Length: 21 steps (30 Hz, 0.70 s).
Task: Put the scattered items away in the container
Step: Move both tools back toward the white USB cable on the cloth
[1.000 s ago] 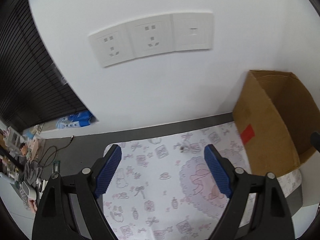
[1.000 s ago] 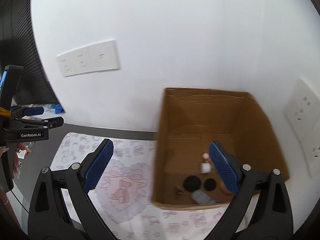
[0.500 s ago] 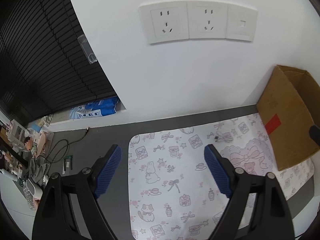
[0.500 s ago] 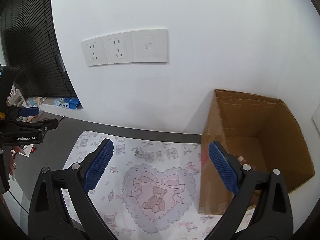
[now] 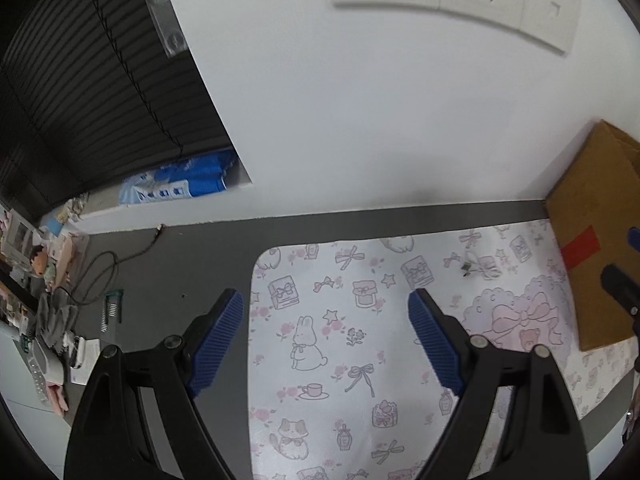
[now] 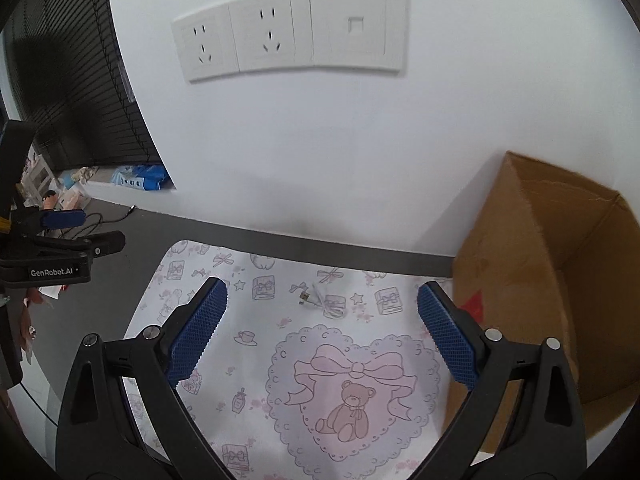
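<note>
1. While the dark blind (image 5: pixel 100 92) fills the far left, clutter (image 5: pixel 44 280) and a black cord (image 5: pixel 116 258) crowd the grey desk (image 5: pixel 192 264) below it, with a blue packet (image 5: pixel 180 184) on the sill.
2. Next comes the left gripper (image 5: pixel 325 322), its blue pads (image 5: pixel 216 344) spread wide apart and nothing between them; it hangs over the left edge of the pastel printed mat (image 5: pixel 340 360).
3. On the white wall behind, a strip of sockets (image 6: pixel 288 32) sits above the mat.
4. Moving along, a small white cable (image 6: pixel 324 300) lies loosely coiled on the mat, near its back edge, and it is outside the box.
5. The right gripper (image 6: pixel 322 300) is also wide open and empty, the cable framed between its fingers farther off and a teddy-bear heart (image 6: pixel 352 392) print showing below.
6. Far right, the cardboard box (image 6: pixel 560 280) stands open against the wall, partly on the mat, a red label (image 5: pixel 580 248) on its near side. Its contents cannot be seen from here.
</note>
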Tool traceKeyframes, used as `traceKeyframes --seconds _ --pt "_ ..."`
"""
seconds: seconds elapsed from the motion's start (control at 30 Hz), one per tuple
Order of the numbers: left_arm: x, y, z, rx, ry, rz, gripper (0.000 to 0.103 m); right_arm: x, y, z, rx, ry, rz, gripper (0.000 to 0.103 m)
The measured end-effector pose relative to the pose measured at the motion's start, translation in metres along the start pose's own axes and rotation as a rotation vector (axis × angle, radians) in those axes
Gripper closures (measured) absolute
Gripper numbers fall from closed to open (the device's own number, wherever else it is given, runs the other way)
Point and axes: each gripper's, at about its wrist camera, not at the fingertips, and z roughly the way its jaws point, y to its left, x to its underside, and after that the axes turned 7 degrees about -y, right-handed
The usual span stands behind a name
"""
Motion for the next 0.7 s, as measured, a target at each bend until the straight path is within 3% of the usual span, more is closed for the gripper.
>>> traceKeyframes --seconds 0.47,0.7 --pt "0.024 -0.02 0.104 0.028 0.039 0.013 0.019 0.039 0.0 0.11 -0.016 0.092 0.001 0.006" --pt "0.043 -0.026 0.147 0.007 0.073 0.021 0.019 0.071 -0.004 0.166 0.001 0.149 -0.022 0.006"
